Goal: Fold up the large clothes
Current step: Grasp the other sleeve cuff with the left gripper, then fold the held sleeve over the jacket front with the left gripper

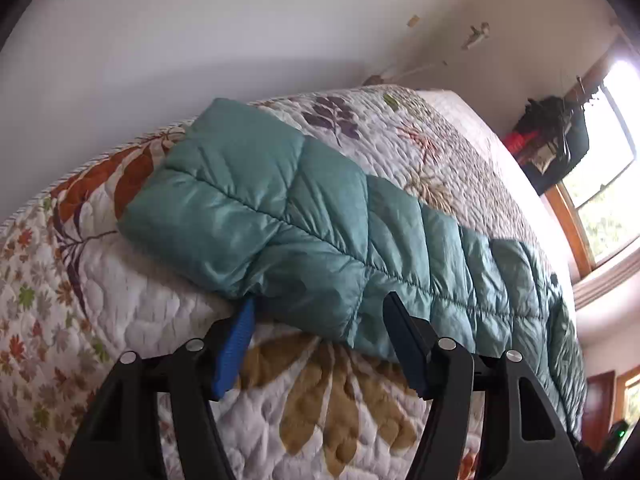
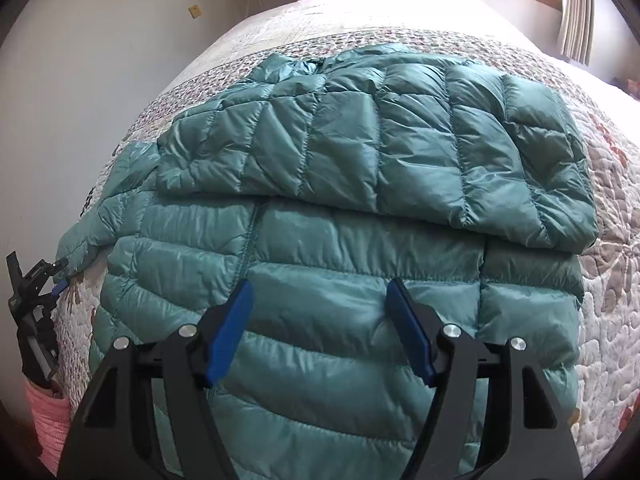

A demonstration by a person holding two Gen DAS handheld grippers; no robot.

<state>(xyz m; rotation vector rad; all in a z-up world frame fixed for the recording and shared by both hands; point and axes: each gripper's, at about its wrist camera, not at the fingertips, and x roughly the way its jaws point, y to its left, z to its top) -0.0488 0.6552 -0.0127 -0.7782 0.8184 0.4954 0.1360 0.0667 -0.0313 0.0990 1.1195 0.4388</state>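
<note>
A teal quilted puffer jacket (image 2: 340,248) lies flat on the bed. One sleeve (image 2: 380,140) is folded across its body. The other sleeve (image 1: 260,208) stretches out sideways over the quilt. My left gripper (image 1: 320,320) is open, its fingertips on either side of that sleeve's cuff (image 1: 312,300), low over the quilt. In the right wrist view the left gripper (image 2: 50,276) shows small at the far left, by the cuff. My right gripper (image 2: 320,300) is open above the jacket's lower body, gripping nothing.
The floral quilt (image 1: 340,408) covers the whole bed; its left edge (image 2: 68,360) drops off beside a white wall. A person's pink sleeve (image 2: 46,416) is at lower left. A window (image 1: 608,184) and dark hanging items (image 1: 556,140) stand beyond the bed's far end.
</note>
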